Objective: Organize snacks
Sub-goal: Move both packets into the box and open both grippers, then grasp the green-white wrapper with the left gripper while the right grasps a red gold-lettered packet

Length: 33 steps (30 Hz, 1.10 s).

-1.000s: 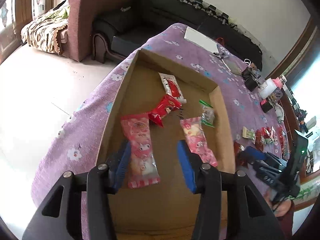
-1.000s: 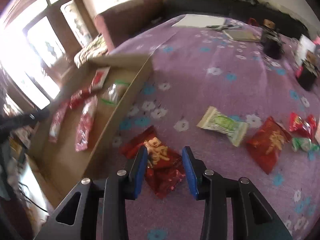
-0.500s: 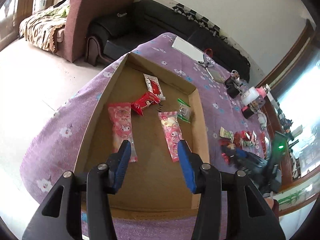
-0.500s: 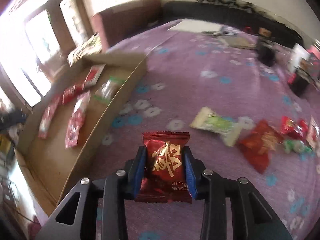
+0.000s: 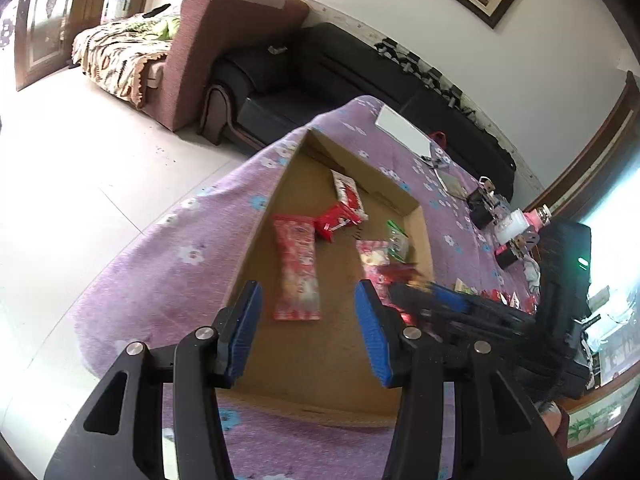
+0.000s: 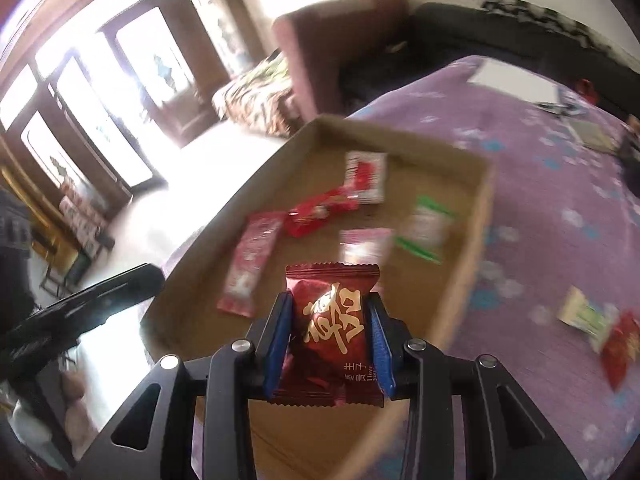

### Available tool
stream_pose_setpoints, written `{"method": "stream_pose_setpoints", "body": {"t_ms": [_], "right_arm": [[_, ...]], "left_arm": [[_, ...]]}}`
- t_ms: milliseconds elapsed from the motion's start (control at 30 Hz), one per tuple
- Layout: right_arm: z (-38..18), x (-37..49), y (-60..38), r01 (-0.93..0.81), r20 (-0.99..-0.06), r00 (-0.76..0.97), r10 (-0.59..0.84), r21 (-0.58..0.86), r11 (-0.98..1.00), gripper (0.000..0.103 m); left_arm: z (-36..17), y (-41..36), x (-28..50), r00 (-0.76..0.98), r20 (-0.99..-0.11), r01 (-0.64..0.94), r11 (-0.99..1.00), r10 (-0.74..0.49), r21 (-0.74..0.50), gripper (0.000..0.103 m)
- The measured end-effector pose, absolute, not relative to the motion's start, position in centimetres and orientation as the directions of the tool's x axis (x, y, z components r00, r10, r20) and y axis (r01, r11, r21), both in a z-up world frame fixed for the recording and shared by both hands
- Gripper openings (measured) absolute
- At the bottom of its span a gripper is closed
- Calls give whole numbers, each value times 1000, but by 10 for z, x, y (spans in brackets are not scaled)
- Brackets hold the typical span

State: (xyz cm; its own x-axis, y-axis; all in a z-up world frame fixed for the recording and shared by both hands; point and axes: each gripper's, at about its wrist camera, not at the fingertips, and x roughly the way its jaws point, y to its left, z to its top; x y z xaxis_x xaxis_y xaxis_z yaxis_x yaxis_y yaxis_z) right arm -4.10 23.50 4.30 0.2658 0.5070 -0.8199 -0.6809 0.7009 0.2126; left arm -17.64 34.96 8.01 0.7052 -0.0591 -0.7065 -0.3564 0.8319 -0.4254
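My right gripper (image 6: 330, 300) is shut on a dark red snack packet (image 6: 334, 332) with gold characters and holds it in the air over the near part of the cardboard box (image 6: 476, 240). In the left wrist view the same packet (image 5: 400, 270) and the right gripper (image 5: 424, 292) come in over the box's right wall. My left gripper (image 5: 307, 288) hangs open above the near end of the box (image 5: 256, 264), with nothing between its fingers. In the box lie a long pink packet (image 5: 298, 276), a second pink packet (image 5: 374, 260), a red packet (image 5: 334, 220), a white-and-red packet (image 5: 348, 194) and a clear green one (image 5: 396, 240).
The box sits on a purple flowered tablecloth (image 5: 180, 248). A pale green packet (image 6: 580, 312) and a red one (image 6: 620, 344) lie on the cloth to the right. Small bottles and black items (image 5: 492, 208) stand at the far right. Sofas (image 5: 224, 52) stand beyond the table.
My right gripper closed on the dark red packet, lifted it off the cloth and carried it left over the box. My left gripper drew back and up from the box, still open.
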Motion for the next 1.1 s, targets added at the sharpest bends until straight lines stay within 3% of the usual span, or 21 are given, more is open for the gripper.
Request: {"method": "stream_pose_setpoints", "body": {"t_ms": [267,400,600,767,1100], "right_arm": [[21,-38,266,-676,-842,295,452,151,722,40],[36,-40,250,-660,-804,337,490,170,732,55],[71,-41,184,-598,-726,457,514,177,782,59],[74,-23,102,-460,-703,546,455,202,865,59],[44,28,-58,-54,-759,611,225,244,968,61]], "left_arm": [[79,359,-185,707,-706,-373,828,-38,-418,47],[80,354,-183,707,-705,-361,833,-49,-419,47],[80,336,-175,705,-706,-327,849,-74,-415,47],[83,309,-167,699,-707,-271,876,-106,-399,47],[84,254,-145,670,-719,-160,910,-185,-383,47]]}}
